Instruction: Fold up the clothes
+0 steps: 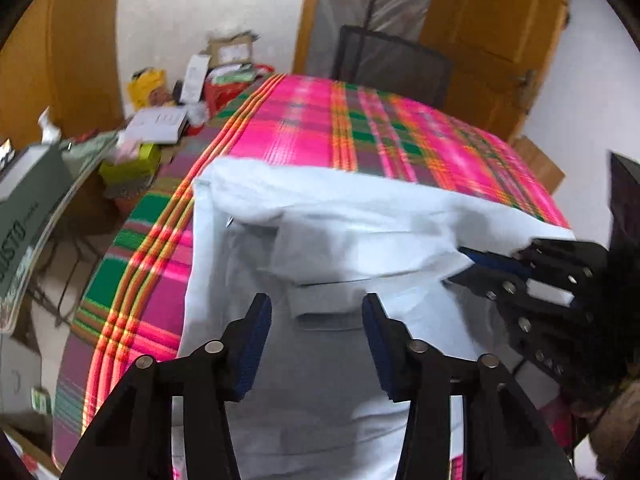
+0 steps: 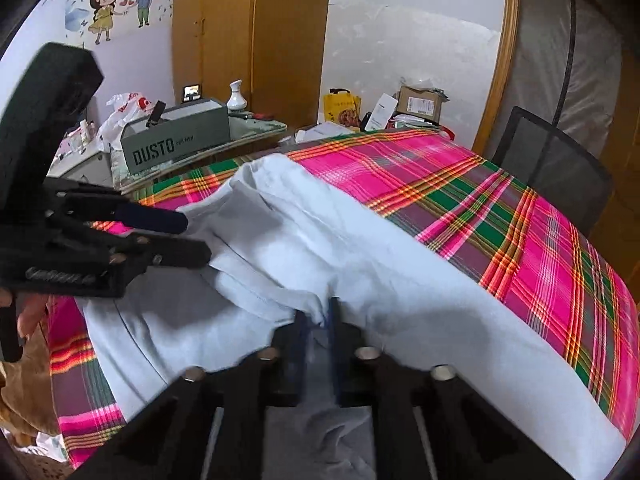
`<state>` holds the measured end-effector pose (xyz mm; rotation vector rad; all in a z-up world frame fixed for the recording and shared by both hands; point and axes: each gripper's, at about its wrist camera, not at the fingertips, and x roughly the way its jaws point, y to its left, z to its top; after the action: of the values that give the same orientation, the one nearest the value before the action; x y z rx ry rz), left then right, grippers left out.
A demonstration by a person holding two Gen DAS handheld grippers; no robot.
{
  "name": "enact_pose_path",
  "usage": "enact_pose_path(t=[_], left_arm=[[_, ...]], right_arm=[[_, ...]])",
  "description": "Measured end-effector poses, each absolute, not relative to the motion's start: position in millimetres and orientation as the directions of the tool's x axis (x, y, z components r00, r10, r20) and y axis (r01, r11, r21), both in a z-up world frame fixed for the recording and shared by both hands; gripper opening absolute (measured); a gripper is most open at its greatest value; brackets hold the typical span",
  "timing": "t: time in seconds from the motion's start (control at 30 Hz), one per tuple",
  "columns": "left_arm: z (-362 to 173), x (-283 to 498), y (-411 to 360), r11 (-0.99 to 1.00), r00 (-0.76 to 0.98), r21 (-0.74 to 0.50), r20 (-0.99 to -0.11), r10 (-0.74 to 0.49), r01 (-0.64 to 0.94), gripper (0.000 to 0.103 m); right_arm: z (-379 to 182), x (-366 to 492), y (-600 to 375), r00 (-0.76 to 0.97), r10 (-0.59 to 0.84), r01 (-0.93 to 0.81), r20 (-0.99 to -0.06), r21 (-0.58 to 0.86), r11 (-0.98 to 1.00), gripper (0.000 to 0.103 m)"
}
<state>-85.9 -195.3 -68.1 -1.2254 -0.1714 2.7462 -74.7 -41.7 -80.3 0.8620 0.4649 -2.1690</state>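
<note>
A white garment (image 1: 340,216) (image 2: 400,280) lies partly folded on a table under a pink, green and orange plaid cloth (image 1: 304,120) (image 2: 520,216). My left gripper (image 1: 316,320) hovers open over the garment's near part, its blue pads wide apart with nothing between them. In the right wrist view the left gripper (image 2: 196,238) reaches in from the left, just above the garment's folded edge. My right gripper (image 2: 318,324) is shut on a bunched fold of the white garment. In the left wrist view the right gripper (image 1: 460,266) holds the cloth at the right.
A black mesh chair (image 1: 392,64) (image 2: 560,164) stands at the table's far side. A grey DUSTO box (image 2: 176,140) (image 1: 24,216) sits on a side table to the left. Cardboard boxes and bags (image 2: 416,104) crowd the far end. Wooden doors stand behind.
</note>
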Motion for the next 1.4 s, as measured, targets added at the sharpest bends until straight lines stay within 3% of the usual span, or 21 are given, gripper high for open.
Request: enact_pose_path(t=[0.13,0.27,0.43,0.47,0.53,0.6,0.8,1.07,1.27,1.4], left_arm=[[-67.5,-81.9,-190.9,-0.990,-0.674,-0.104,-0.726,0.140,-0.093,0.059],[-75.6,-90.8,-190.3,-0.991,-0.650,-0.100,-0.749,0.130,-0.084,0.059],[-81.2,-90.8,-183.1,-0.986,-0.630,-0.117,-0.759,0.166,-0.119,0.057],[-81.0,-91.3,-183.0,-0.985,-0.632,-0.120,-0.756,0.170,-0.121,0.052],[-79.3,-91.6,-186.2,-0.984,-0.631,-0.134,-0.754,0.180,-0.120,0.015],[-73.1,-88.3,-191.7,-0.986,-0.644,-0.123,-0.747,0.166,-0.111,0.009],[-47.1,-71.7,-206.9,-0.995,-0.693,-0.052,-0.715,0.097,-0.085,0.009],[-61.8,-60.8,-209.8,-0.995,-0.651,0.000,-0.756,0.068,-0.103,0.012],[-53.0,-71.1,-211.8,-0.987,-0.674,-0.129,-0.722,0.158,-0.093,0.012],[-26.6,-82.4,-216.5,-0.981,-0.715,-0.169,-0.674,0.186,-0.096,0.012]], right_arm=[[-70.7,-80.5,-36.9,-0.466,-0.544,0.749,-0.698,0.016,-0.663,0.005],[-56.9,-82.7,-30.8,-0.426,-0.586,0.749,-0.689,0.095,-0.656,0.005],[-39.9,-77.0,-29.9,-0.426,-0.589,0.752,-0.687,0.092,-0.652,0.005],[-39.1,-75.7,-31.0,-0.423,-0.588,0.755,-0.690,0.090,-0.649,0.005],[-40.8,-73.9,-33.4,-0.408,-0.585,0.763,-0.701,0.090,-0.640,0.005],[-44.6,-72.6,-35.1,-0.396,-0.575,0.771,-0.716,0.081,-0.632,0.006],[-54.9,-65.0,-33.9,-0.371,-0.544,0.792,-0.752,0.049,-0.608,0.008],[-66.7,-53.1,-27.6,-0.351,-0.501,0.816,-0.791,0.004,-0.578,0.010],[-72.3,-58.2,-7.2,-0.375,-0.477,0.779,-0.795,0.009,-0.627,0.023],[-71.8,-54.5,-18.4,-0.382,-0.495,0.795,-0.780,-0.006,-0.606,0.025]])
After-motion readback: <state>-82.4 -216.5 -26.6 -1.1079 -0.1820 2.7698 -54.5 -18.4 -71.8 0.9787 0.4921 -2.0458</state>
